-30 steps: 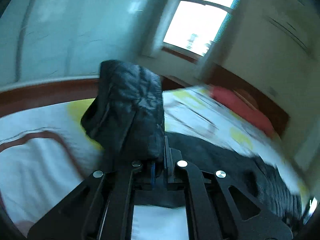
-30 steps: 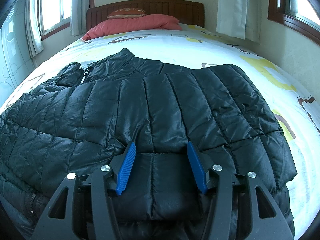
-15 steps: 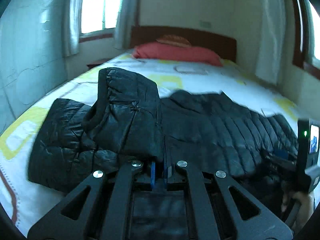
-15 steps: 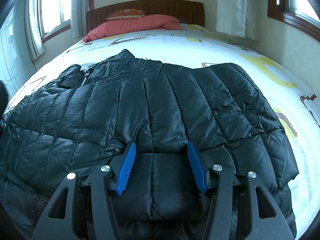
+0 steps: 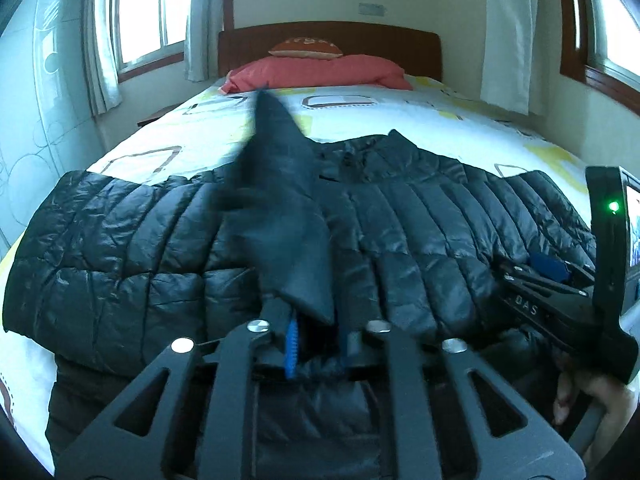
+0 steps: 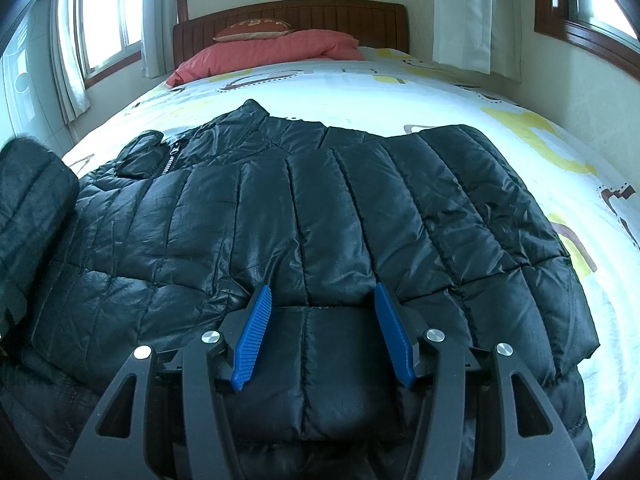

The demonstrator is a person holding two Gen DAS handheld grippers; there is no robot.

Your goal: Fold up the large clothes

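The left gripper (image 5: 316,340) has its fingers (image 5: 292,344) parting at this moment, with a blurred flap of the sleeve (image 5: 280,208) between them; whether the blue pads still press on the fabric cannot be told, since the cloth hides the right one. The sleeve rises from the gap as a dark, pointed shape and leans over the middle of the black puffer jacket (image 5: 420,232).

The right gripper (image 6: 324,340) holds its fingers (image 6: 252,344) partly spread, released — the two blue pads stand apart over a quilted panel near the jacket's hem, and nothing is pinched between them. In the left wrist view this gripper sits at the right edge, low over the jacket, with a green light on its body and a hand (image 5: 584,404) of the person beneath it.

The jacket lies spread flat across the bed (image 6: 400,88), collar toward the headboard (image 6: 292,16), zipper (image 6: 172,156) showing at the left of the collar in the right wrist view. At that view's left edge a bulky dark fold of the jacket stands raised.

Beyond it the patterned white sheet runs up to a red pillow (image 6: 272,54) with a smaller orange cushion (image 6: 252,30) on top — curtained windows (image 6: 104,16) flank the bed.
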